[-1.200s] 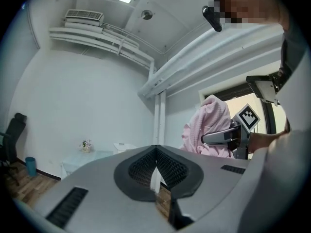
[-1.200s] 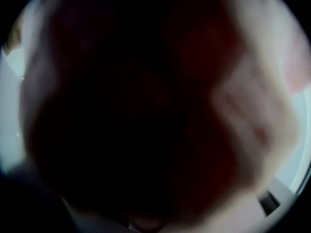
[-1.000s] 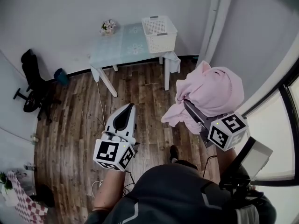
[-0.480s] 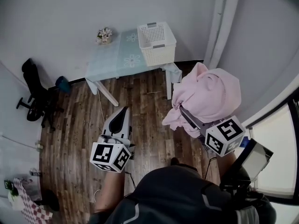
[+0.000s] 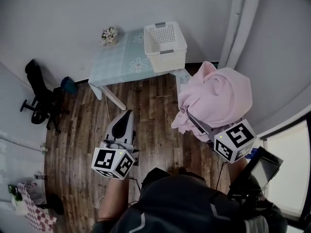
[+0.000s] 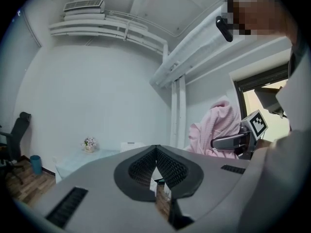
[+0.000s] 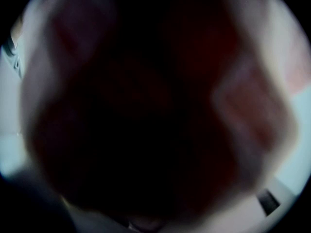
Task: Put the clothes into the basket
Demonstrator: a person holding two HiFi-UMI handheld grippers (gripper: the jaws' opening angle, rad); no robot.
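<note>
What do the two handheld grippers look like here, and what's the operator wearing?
Left gripper: light grey tapered shell, black ribbed pads, white cube with black square markers at the rear. Right gripper: dark jaw, same marker cube. The person wears a dark top with pale seam lines.

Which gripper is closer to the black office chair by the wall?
Left. The left gripper hangs over the floor on the black office chair's side of the room. The right gripper, wrapped in the pink garment, is farther off, beyond the left one.
</note>
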